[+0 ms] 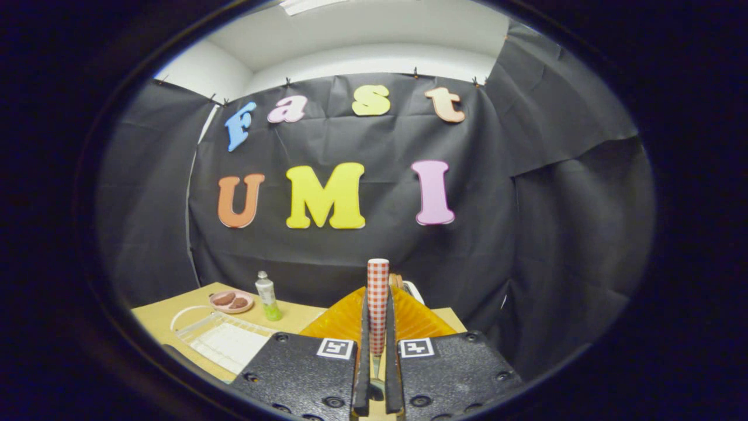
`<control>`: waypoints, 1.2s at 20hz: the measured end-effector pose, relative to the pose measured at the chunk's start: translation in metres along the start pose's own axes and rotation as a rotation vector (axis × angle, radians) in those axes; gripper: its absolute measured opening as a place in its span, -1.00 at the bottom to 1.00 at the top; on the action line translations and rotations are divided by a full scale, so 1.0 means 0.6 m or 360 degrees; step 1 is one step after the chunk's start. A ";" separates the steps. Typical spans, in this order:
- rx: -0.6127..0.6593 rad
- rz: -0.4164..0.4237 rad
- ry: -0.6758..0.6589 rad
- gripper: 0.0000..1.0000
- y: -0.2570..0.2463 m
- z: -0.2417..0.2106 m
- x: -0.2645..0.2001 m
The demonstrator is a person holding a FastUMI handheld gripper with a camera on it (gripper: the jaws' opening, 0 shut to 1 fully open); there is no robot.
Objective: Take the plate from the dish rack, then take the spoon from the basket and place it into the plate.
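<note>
Hand-held gripper (377, 345) narrowed onto spoon (378, 304), both fingers pressing its red-and-white checked handle. Handle upright, long axis vertical, rising between fingers toward far wall; bowl end low between fingers, mostly hidden. Orange ribbed basket (409, 318) directly behind and below spoon, on right part of bench (163, 318). Pink plate (231, 302) far left on bench, well apart from gripper, holding brown items (kind unclear). Small green-bottomed bottle (267, 295) just right of plate; clear tray (225, 342) nearer, left. Judgement: spoon lifted; next move leftward and farther to plate.
</note>
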State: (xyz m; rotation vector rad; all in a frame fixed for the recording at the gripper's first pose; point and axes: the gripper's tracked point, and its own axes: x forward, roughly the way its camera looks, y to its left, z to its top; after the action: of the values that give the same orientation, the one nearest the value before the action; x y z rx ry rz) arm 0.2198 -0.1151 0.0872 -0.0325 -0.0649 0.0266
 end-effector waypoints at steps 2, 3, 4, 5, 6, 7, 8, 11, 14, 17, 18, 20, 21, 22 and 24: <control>0.0002 0.0047 -0.0026 -0.69 0.058 0.012 -0.039; 0.0001 0.0050 -0.0035 -0.69 0.079 0.013 -0.057; 0.0001 0.0049 -0.0042 -0.69 0.102 0.013 -0.071; -0.0002 0.0056 -0.0044 -0.69 0.126 0.008 -0.088; -0.0003 0.0057 -0.0043 -0.69 0.151 0.002 -0.103; -0.0001 0.0063 -0.0040 -0.69 0.174 -0.009 -0.118; -0.0016 0.0080 -0.0030 -0.69 0.201 -0.021 -0.131; -0.0036 0.0167 -0.0018 -0.69 0.278 -0.064 -0.164; -0.0019 0.0144 -0.0048 -0.69 0.322 -0.107 -0.183; -0.0034 0.0125 -0.0069 -0.69 0.358 -0.155 -0.199; -0.0040 0.0127 -0.0055 -0.68 0.368 -0.175 -0.205; -0.0066 0.0175 -0.0042 -0.65 0.394 -0.205 -0.210; -0.0071 0.0173 -0.0036 -0.65 0.394 -0.223 -0.213; -0.0076 0.0171 -0.0028 -0.64 0.393 -0.239 -0.216; -0.0048 0.0166 0.0006 -0.62 0.394 -0.272 -0.220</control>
State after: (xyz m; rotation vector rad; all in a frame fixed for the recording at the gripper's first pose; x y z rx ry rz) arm 0.0928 0.1125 -0.0919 -0.0662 -0.0601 0.1299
